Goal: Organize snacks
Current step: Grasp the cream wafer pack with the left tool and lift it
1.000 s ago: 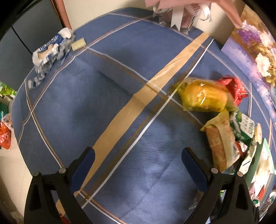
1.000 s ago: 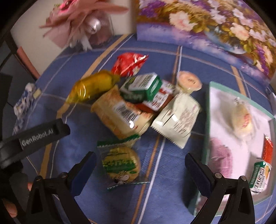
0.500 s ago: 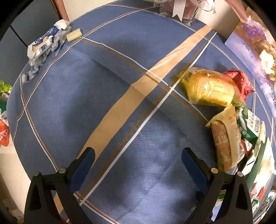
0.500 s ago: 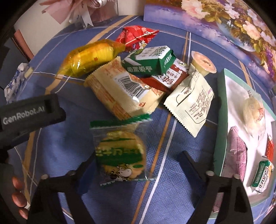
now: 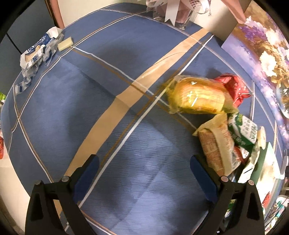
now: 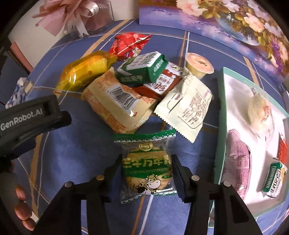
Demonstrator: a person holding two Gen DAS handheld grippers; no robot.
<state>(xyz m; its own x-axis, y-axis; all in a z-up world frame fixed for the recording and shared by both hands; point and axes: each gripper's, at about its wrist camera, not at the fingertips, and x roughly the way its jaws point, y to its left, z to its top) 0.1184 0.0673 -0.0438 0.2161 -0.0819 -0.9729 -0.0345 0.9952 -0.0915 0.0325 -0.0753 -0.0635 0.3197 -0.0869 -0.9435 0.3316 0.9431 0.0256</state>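
Note:
A green biscuit packet point(image 6: 147, 166) lies flat on the blue cloth just short of the snack pile. My right gripper point(image 6: 146, 159) points down over it, its jaws closing, and both pads touch the wrapper's sides. Behind it lie a beige cracker pack point(image 6: 119, 104), a yellow packet point(image 6: 84, 72), a green carton pack point(image 6: 144, 66), a pale sachet point(image 6: 186, 108), a red packet point(image 6: 130, 45) and a jelly cup point(image 6: 198, 66). A mint-rimmed tray point(image 6: 221, 126) on the right holds several snacks. My left gripper point(image 5: 144, 160) stands open over bare cloth, left of the pile.
A flower painting point(image 6: 234, 21) leans along the back right. A pink bouquet in a clear box point(image 6: 79, 16) stands at the back. A crumpled blue-white wrapper point(image 5: 36, 54) lies at the far left table edge. The black housing point(image 6: 27, 115) of the left tool shows beside the pile.
The right gripper's jaws closed in from wide open onto the green biscuit packet, and the view came lower over it. The left gripper stayed open and nearly still.

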